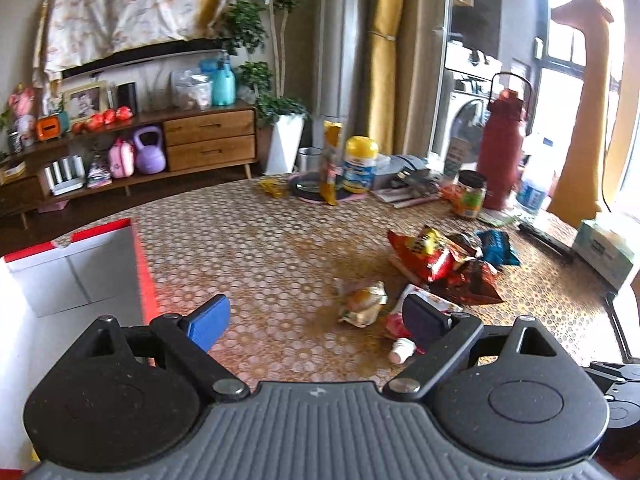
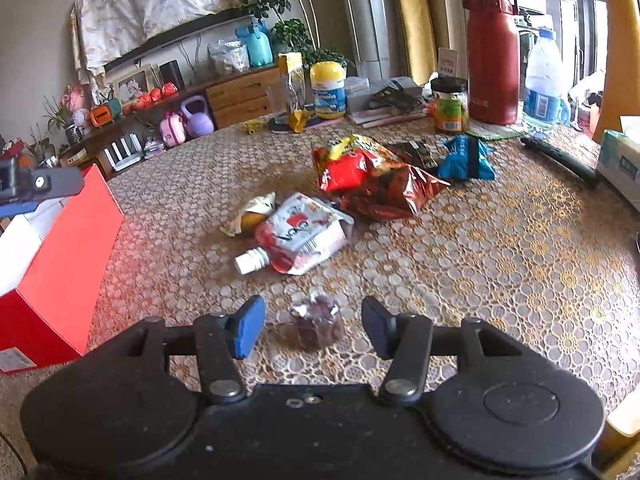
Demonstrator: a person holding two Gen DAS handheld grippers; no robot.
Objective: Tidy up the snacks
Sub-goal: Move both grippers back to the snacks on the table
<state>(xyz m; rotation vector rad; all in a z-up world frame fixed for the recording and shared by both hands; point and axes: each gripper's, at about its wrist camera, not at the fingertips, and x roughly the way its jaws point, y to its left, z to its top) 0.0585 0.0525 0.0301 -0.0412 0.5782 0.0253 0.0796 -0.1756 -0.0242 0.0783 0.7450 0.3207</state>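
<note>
The right gripper (image 2: 313,326) stands open, a small dark wrapped snack (image 2: 316,322) lying on the table (image 2: 500,260) between its fingers, untouched. The left gripper (image 1: 316,320) gapes empty; the box (image 1: 72,268) sits left of it, the pouch (image 1: 400,320) by its right finger.

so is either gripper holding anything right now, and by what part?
Nothing held. Left gripper is open and empty; right gripper is open around a small dark wrapped snack, not gripping it.

Daylight, bright: I see it enter by the window (image 1: 576,40) past the table's (image 1: 260,240) far right edge, blown out white. Red box (image 1: 142,264) rim smeared by motion blur. Strong fisheye bending and dark corners in both views. Snack shadows soft.
</note>
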